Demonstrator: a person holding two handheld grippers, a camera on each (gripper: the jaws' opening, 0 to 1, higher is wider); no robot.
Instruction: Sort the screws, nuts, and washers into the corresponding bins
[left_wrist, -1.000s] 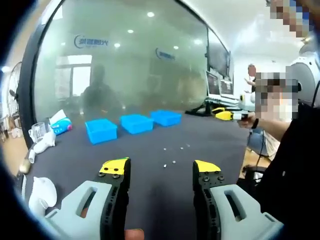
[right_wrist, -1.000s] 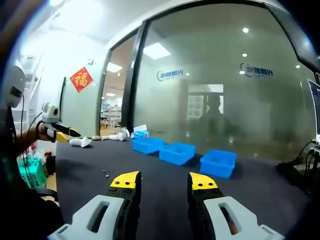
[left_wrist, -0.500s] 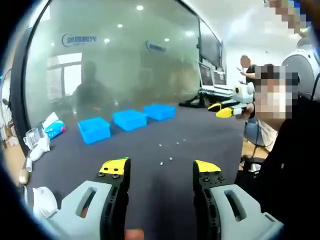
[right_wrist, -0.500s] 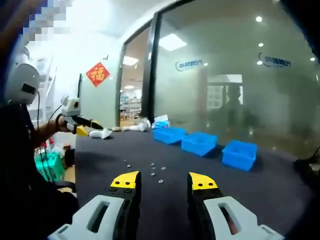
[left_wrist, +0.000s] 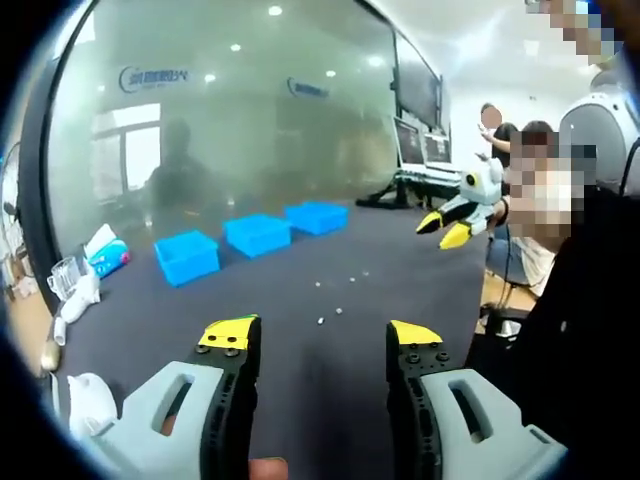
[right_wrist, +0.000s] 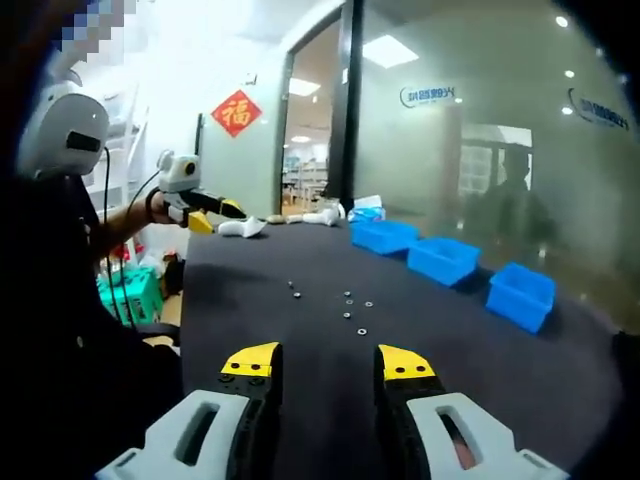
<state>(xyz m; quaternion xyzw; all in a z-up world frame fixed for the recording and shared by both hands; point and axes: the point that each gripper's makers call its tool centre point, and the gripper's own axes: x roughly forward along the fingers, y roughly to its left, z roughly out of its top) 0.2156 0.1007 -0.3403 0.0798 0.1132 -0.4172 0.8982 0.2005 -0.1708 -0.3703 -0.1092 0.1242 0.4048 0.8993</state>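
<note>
With both my left gripper (left_wrist: 322, 345) and right gripper (right_wrist: 327, 361) spread and empty, I should descend slowly onto the scattered small hardware (right_wrist: 350, 308) mid-table, well short of the blue bins (right_wrist: 445, 259).

Open dark tabletop (left_wrist: 300, 330) ahead of you, with clutter only at its edges.

Your way across the middle is free apart from a small scatter of loose hardware (right_wrist: 350, 305), too tiny to tell apart. Three blue bins (left_wrist: 255, 233) line the far side just before the glass wall (left_wrist: 250, 120), which blocks anything beyond. White objects (left_wrist: 80, 290) crowd one table end, possibly cups. In the left gripper view, your right gripper (left_wrist: 447, 228) hangs above the table's other edge.
</note>
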